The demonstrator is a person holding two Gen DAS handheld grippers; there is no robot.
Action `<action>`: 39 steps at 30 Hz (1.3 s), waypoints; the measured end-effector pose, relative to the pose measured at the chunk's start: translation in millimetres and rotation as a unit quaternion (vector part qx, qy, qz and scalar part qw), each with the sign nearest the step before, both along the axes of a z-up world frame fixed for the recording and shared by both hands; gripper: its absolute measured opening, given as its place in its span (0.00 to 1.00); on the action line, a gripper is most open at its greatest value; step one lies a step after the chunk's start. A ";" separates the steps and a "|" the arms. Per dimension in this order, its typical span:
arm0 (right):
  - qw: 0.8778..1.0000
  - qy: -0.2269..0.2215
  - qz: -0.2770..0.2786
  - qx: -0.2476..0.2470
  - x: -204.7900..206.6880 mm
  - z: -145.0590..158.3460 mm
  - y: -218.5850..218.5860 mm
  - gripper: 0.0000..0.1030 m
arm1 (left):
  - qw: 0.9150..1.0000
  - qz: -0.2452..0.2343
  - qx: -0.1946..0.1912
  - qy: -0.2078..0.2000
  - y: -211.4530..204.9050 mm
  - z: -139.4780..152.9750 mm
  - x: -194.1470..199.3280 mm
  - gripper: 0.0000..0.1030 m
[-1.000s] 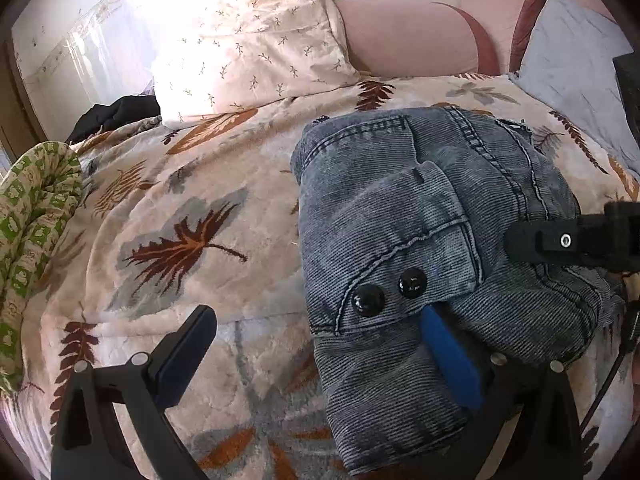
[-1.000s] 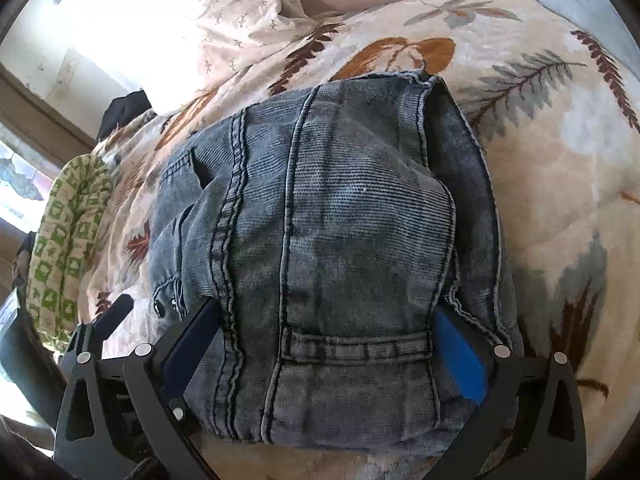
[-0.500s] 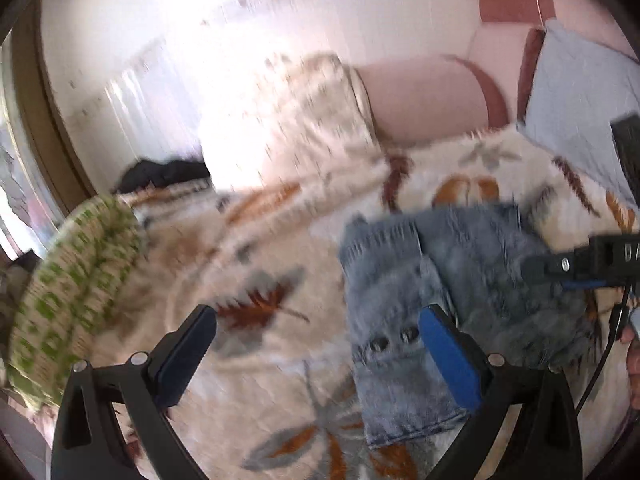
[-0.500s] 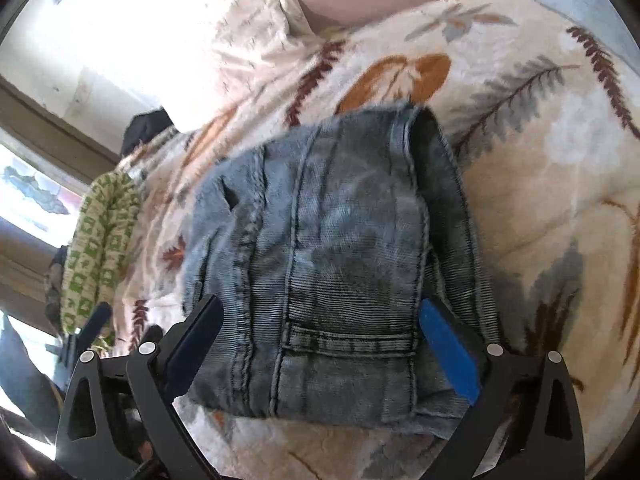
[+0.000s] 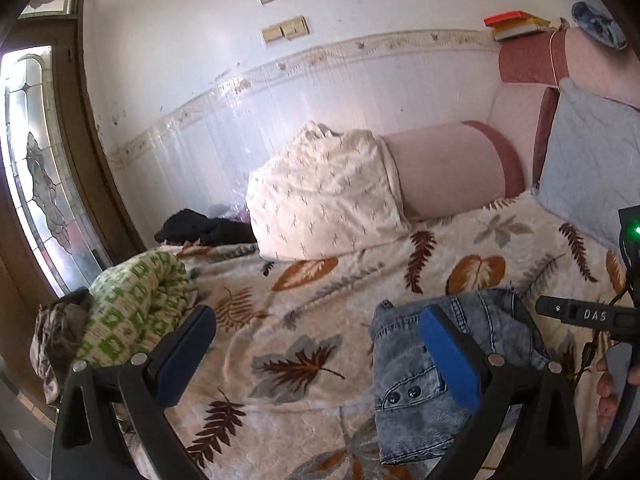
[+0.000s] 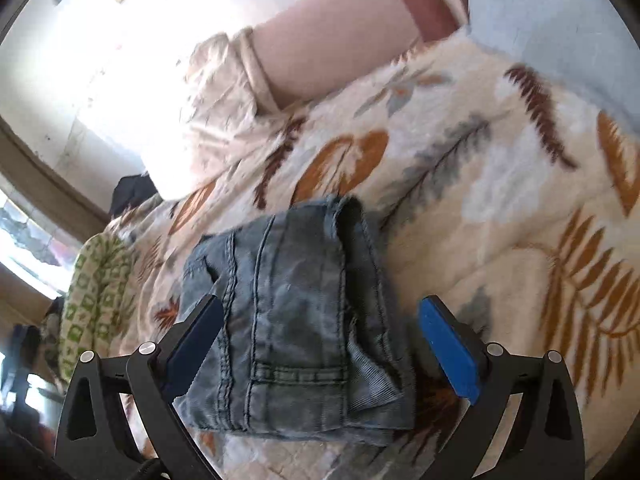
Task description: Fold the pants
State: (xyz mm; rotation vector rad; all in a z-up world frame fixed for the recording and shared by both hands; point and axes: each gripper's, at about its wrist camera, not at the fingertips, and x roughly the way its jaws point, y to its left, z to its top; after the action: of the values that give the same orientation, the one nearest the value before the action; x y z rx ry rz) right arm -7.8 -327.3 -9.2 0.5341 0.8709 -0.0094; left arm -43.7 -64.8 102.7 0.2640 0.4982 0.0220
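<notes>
pants: folded denim bundle lying on the leaf-print blanket, toward its near edge | left gripper and right gripper: both spread wide, empty, above it | handling: likely thick, floppy, fairly heavy; pinch the stiff waistband seam

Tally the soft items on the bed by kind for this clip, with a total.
Folded jeans: 1
Pillows and cushions: 3, namely white patterned pillow, pink bolster, blue-grey cushion
Leaf-print blanket: 1
Green-and-white rolled cloth: 1
Black garment: 1
Total: 7
</notes>
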 end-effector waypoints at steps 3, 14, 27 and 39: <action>0.999 -0.035 -0.004 -0.033 -8.2 15.1 3.7 0.96 | 1.000 0.002 -0.004 -0.005 -0.2 6.6 -4.8 1.00; 0.999 -0.031 -0.005 -0.008 -11.0 13.5 0.0 0.97 | 1.000 0.021 -0.007 0.000 10.6 5.9 -5.8 1.00; 1.000 0.004 0.003 -0.015 -3.5 -1.1 4.5 0.97 | 0.998 0.038 -0.023 0.038 29.2 -23.9 16.7 1.00; 0.997 0.067 0.010 0.035 16.4 -32.2 -12.7 0.97 | 0.948 -0.007 -0.150 0.280 48.8 -141.0 86.8 1.00</action>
State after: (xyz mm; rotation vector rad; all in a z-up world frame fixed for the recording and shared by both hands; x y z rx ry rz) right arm 8.5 -340.1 -41.4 0.5957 1.0102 0.0030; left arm 43.1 -16.0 -38.2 -0.0327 1.0549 -0.1469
